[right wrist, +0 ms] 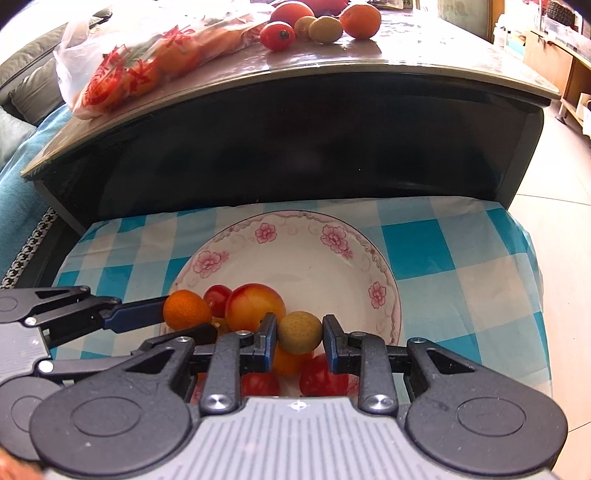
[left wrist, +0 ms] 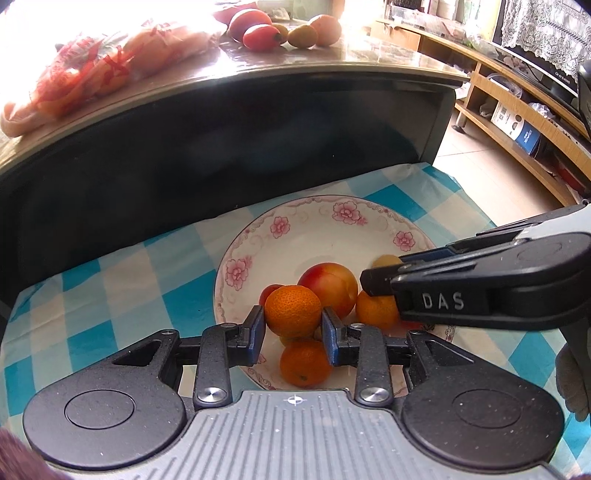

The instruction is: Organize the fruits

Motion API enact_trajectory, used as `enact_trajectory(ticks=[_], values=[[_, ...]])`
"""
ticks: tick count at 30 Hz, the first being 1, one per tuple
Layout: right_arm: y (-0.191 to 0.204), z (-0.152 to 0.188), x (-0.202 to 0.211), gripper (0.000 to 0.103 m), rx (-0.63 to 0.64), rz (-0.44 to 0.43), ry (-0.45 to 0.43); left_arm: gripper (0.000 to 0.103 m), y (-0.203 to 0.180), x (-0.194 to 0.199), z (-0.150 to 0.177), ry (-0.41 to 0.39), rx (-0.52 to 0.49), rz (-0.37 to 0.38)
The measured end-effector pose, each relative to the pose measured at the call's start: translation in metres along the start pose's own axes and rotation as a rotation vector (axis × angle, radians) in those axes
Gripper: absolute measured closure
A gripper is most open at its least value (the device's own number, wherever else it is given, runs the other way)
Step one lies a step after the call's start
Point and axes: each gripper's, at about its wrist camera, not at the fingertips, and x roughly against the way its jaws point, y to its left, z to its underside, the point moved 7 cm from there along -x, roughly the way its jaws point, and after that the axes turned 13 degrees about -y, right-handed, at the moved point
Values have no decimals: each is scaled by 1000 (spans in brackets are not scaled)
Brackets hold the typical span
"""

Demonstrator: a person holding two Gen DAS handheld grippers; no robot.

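Here the left gripper (left wrist: 293,325) is clamped on a small orange (left wrist: 293,311), held just above the near part of a flowered plate (left wrist: 258,240). Beside it, the right gripper (right wrist: 300,334) pinches a small yellow-green fruit (right wrist: 300,331) over the same plate. Below them lie a peach (right wrist: 255,306), more oranges and red tomatoes. The plate sits on a blue checked cloth (right wrist: 443,258). Farther off, a tabletop (right wrist: 406,55) carries loose fruit (right wrist: 360,20) and a plastic bag (right wrist: 122,70).

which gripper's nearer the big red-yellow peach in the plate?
Hard to call. The left gripper, shut on an orange, sits just in front of the peach. The right gripper, shut on a yellow-green fruit, sits right beside it.
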Motion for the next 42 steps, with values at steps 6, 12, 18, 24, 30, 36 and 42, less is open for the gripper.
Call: enact_trajectory(ticks=[6, 12, 18, 24, 30, 36, 42], values=[[-6, -2, -2, 61, -44, -10, -11, 61, 3, -2, -3, 1, 11, -9], [-8, -3, 1, 55, -58, -4, -17, 55, 3, 5, -6, -5, 19, -16], [-13, -5, 11, 52, -80, 4, -28, 46, 4, 14, -11, -18, 18, -31], [-17, -6, 26, 47, -98, 21, -39, 37, 7, 24, -5, -13, 16, -72], [-13, 1, 37, 41, -72, 37, -24, 29, 12, 35, 4, -9, 24, -109], [-8, 11, 51, 38, -73, 65, -19, 18, 20, 48, 13, -22, 36, -167], [1, 36, 65, 35, -77, 76, 2, 11, 28, 65, 29, -28, 67, -197]])
